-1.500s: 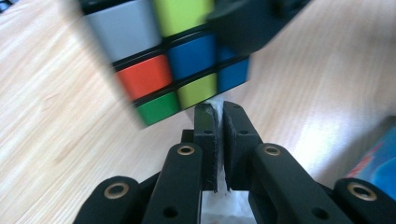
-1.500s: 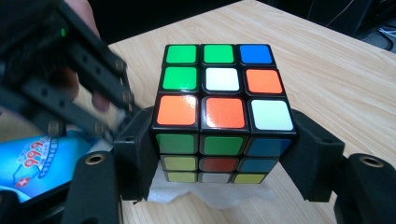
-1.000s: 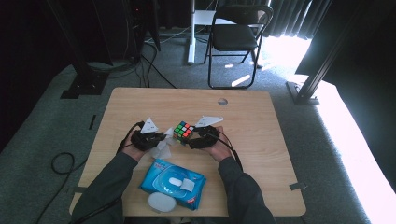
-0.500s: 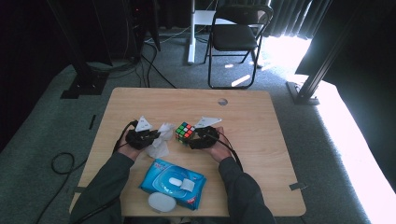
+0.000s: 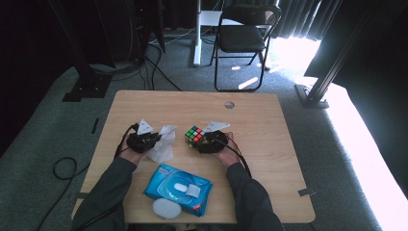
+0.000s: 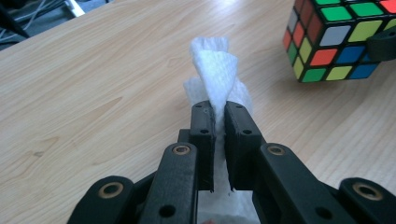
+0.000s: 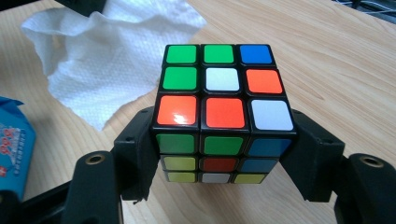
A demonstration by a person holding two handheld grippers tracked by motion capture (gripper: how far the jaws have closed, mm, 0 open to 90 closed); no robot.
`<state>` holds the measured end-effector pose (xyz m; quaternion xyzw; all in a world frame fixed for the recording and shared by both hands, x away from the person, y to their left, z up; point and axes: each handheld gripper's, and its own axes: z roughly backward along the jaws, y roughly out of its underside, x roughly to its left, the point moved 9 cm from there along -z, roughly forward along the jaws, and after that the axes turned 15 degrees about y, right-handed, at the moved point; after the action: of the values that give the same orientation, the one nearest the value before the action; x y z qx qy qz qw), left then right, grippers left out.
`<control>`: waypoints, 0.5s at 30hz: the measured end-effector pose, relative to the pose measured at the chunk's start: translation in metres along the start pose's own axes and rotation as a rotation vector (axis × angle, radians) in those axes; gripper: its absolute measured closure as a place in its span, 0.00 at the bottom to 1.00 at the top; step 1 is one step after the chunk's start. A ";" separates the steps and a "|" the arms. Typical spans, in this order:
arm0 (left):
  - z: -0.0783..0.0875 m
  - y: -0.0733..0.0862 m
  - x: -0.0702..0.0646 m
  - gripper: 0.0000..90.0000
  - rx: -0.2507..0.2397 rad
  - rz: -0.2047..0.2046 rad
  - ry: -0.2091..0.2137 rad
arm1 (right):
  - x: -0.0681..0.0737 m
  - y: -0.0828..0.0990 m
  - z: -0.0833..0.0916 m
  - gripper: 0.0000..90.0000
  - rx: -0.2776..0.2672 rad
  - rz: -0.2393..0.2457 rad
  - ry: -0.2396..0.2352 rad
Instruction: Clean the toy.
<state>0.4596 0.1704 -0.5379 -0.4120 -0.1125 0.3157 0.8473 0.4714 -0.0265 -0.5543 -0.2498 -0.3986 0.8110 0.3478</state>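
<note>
Close up in the left gripper view, the left gripper [image 6: 219, 123] has its two black jaws pinched tight on a white crinkly paper tissue [image 6: 215, 74]. A twisted strip of the tissue sticks up and out from between the fingertips, pointing away from the hand, and more tissue bunches just past them. Off to one side of the fingertips sits a corner of the colourful plastic puzzle cube [image 6: 341, 37], near the tissue but apart from it.

The right gripper view shows something the left one cannot: the right gripper [image 7: 224, 154] squeezes the cube [image 7: 223, 100] from both sides, one jaw on each side face, low down on the cube. The cube sits straight between the fingers, its top face showing green, white, blue, orange and red squares. Beyond the fingertips the tissue [image 7: 109, 60] lies spread on the wood, and beside the hand peeks the edge of a blue wet-wipe pack [image 7: 14, 149].

The high view shows the whole light wooden table [image 5: 269, 125]. The wipe pack [image 5: 177, 187] lies nearest the person, with a small white oval lid [image 5: 166, 209] beside it. Past it the two grippers face each other, the left gripper [image 5: 153, 139] with the tissue [image 5: 162, 144] drooping to the table, the right gripper [image 5: 206, 140] with the cube [image 5: 194, 136] at its tips. Farther off stands a black folding chair [image 5: 243, 36] on the floor.
</note>
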 end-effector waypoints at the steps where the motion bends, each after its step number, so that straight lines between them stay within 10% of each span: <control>1: 0.000 0.001 0.001 0.92 0.000 0.001 -0.003 | 0.000 0.000 0.000 0.38 0.001 0.001 0.004; 15: 0.004 0.007 0.009 0.91 0.003 0.035 -0.051 | 0.002 0.005 -0.012 0.38 0.034 0.020 0.046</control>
<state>0.4622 0.1819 -0.5413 -0.4046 -0.1262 0.3412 0.8390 0.4759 -0.0215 -0.5656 -0.2663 -0.3741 0.8153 0.3527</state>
